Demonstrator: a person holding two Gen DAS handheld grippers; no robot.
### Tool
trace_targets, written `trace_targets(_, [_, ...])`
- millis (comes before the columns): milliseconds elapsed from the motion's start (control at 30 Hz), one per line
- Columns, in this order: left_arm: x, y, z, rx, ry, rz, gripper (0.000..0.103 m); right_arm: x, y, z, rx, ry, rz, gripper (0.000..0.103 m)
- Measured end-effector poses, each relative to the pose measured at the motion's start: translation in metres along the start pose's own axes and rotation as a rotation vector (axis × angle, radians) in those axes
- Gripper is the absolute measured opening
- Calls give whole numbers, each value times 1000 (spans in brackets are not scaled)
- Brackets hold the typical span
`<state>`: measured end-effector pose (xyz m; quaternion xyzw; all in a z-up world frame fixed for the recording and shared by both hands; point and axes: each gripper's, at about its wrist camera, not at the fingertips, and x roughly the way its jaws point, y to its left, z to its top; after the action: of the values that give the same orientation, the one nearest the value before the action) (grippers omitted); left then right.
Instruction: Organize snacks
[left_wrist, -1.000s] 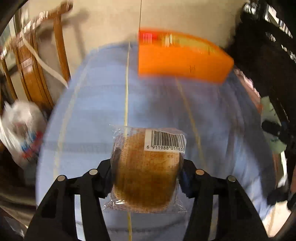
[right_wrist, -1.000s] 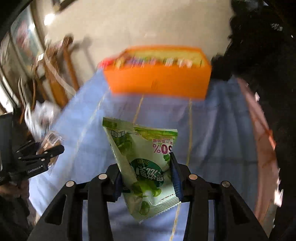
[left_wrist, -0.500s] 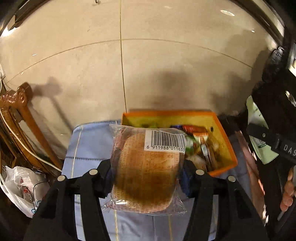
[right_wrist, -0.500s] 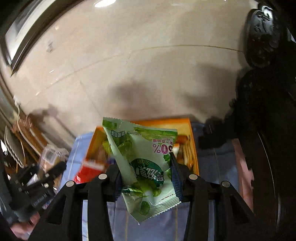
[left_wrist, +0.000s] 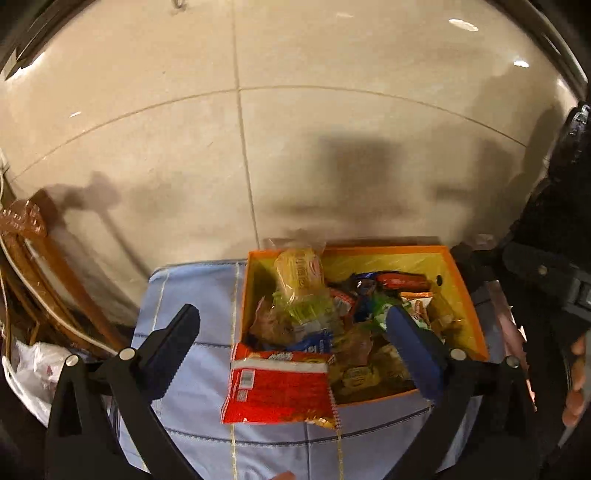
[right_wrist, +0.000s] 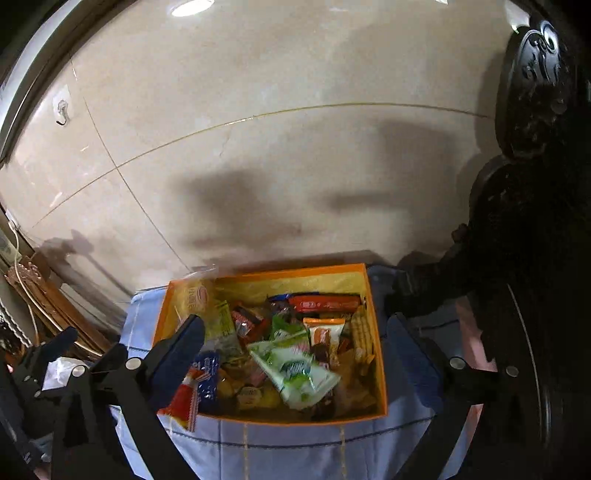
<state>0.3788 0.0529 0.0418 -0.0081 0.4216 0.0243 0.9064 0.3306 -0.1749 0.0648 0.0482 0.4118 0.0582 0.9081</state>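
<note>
An orange box (left_wrist: 465, 291) (right_wrist: 376, 354) full of several snack packets stands on a light blue cloth. My left gripper (left_wrist: 295, 343) is open and empty above the box's near left corner. My right gripper (right_wrist: 295, 354) is open and empty above the box. The clear-wrapped bread (left_wrist: 299, 273) (right_wrist: 195, 295) leans in the box's far left corner. The green and white packet (right_wrist: 295, 369) lies on top of the snacks in the middle. A red packet (left_wrist: 277, 391) (right_wrist: 183, 400) hangs over the box's near left edge.
The blue cloth (left_wrist: 192, 373) (right_wrist: 295, 450) covers a small table against a beige tiled wall. A wooden chair (left_wrist: 44, 266) and a white plastic bag (left_wrist: 33, 369) are at the left. Dark objects (right_wrist: 532, 258) stand at the right.
Both grippers have opened. The bread has dropped from my left gripper and the green packet from my right gripper into the orange box.
</note>
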Motion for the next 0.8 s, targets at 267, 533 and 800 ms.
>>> trace_targets(267, [-7,1,-9,-4,15,-19,99,-1,1,-23,-14,27,28,99])
trace_targets(533, [-12,11,-9,-59,8,-26,99,4,8,-32,-91,65,17,99])
trace_targets(800, [-13,3,-11,-18,2,-4,99,15,0,-38,-73,81,-5,99])
